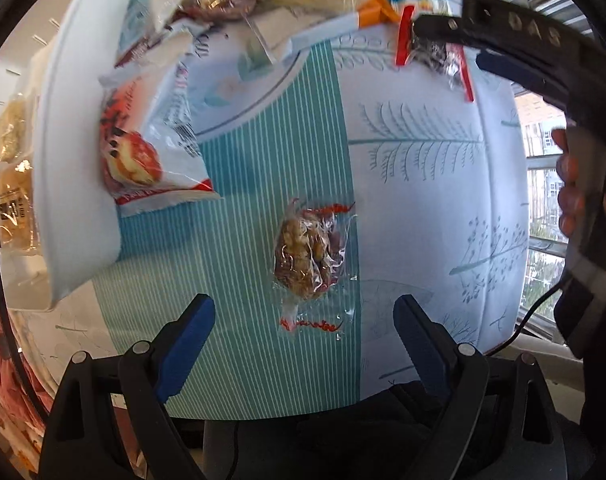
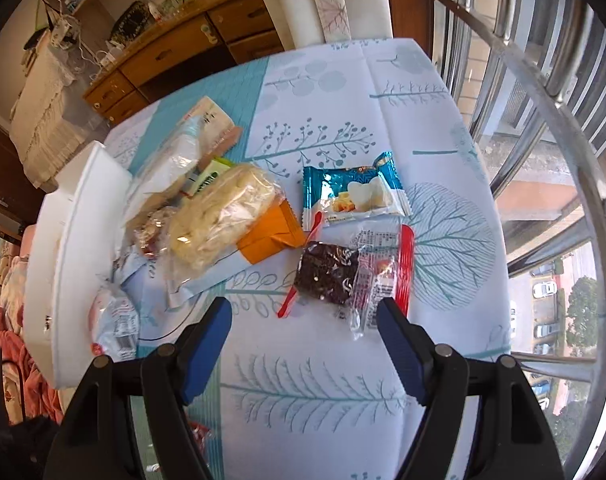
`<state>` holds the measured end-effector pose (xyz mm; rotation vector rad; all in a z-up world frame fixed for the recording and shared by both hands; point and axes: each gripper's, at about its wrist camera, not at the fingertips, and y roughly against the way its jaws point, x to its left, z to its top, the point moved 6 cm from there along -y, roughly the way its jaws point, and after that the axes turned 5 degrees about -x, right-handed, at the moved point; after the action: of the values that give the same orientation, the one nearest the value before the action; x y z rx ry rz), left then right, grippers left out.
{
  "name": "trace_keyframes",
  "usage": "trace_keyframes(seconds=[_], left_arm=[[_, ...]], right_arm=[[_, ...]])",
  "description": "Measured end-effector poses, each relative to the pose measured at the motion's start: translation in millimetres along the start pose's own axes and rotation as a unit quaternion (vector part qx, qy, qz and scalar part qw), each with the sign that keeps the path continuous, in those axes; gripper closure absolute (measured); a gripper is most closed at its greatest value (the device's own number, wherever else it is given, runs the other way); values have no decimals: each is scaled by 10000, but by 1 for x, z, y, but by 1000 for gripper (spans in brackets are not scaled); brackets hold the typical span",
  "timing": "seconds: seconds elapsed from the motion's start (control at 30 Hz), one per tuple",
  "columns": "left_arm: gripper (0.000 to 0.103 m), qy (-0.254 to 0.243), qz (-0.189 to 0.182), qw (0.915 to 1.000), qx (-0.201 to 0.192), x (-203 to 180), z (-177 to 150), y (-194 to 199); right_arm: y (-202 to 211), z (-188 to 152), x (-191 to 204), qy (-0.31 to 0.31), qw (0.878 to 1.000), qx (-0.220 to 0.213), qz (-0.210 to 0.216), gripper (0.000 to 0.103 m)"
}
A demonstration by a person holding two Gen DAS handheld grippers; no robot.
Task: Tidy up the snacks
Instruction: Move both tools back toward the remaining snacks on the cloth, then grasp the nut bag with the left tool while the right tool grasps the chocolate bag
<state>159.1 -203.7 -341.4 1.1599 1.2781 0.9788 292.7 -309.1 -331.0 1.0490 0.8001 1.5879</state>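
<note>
In the left wrist view a clear-wrapped nut cookie (image 1: 307, 256) lies on the patterned tablecloth (image 1: 415, 184), just ahead of my open, empty left gripper (image 1: 305, 320). A red-and-white snack bag (image 1: 151, 148) leans on the white bin (image 1: 75, 168). My right gripper (image 2: 305, 320) is open and empty, just short of a dark brownie in a clear wrapper with red ends (image 2: 335, 276). That gripper also shows in the left wrist view (image 1: 443, 40), over the same brownie (image 1: 435, 50).
A blue cheese-snack packet (image 2: 353, 194), an orange packet (image 2: 273, 232), a pale bread bag (image 2: 219, 216) and other wrappers are piled beside the white bin (image 2: 75, 248). Window bars (image 2: 543, 120) run along the table's right edge. A wooden dresser (image 2: 175, 44) stands behind.
</note>
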Motion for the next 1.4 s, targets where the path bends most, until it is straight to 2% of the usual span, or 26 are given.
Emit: trace_keyframes(seconds=[0.17, 0.4, 0.5, 0.53, 0.6, 0.67, 0.7, 0.73, 0.87, 1.0, 1.07, 1.4], left_arm=[[13, 72, 13, 9996, 285, -1, 4, -20], [13, 41, 57, 9984, 564, -7, 14, -43], [14, 107, 65, 9978, 652, -6, 20, -50], [15, 132, 63, 9976, 675, -6, 22, -53], [21, 206, 93, 9970, 742, -4, 26, -57], [33, 287, 148, 9961, 826, 1, 29, -65], [36, 321, 117, 9956, 874, 4, 29, -69], [39, 352, 89, 9951, 921, 4, 30, -71], [42, 382, 98, 9953, 883, 6, 36, -72], [52, 479, 144, 9954, 821, 5, 35, -71], [57, 522, 134, 9955, 782, 11, 29, -68], [66, 667, 121, 9960, 585, 34, 19, -53]], right_arm=[[-26, 4, -6, 30, 9994, 261, -233, 28], [-38, 8, -12, 142, 9987, 287, -392, 28], [-38, 11, -12, 270, 9980, 261, -512, 35], [-38, 11, -12, 319, 9976, 251, -561, 39], [-37, 13, -13, 362, 9975, 267, -538, 39], [-38, 16, -11, 399, 9975, 279, -512, 42], [-38, 16, -9, 425, 9975, 281, -481, 44], [-38, 16, -7, 448, 9976, 287, -435, 50], [-39, 16, -4, 467, 9977, 312, -383, 55], [-38, 16, -2, 447, 9978, 358, -328, 59], [-39, 15, -1, 423, 9977, 407, -328, 60], [-29, -10, -2, 54, 9967, 790, -185, 60]])
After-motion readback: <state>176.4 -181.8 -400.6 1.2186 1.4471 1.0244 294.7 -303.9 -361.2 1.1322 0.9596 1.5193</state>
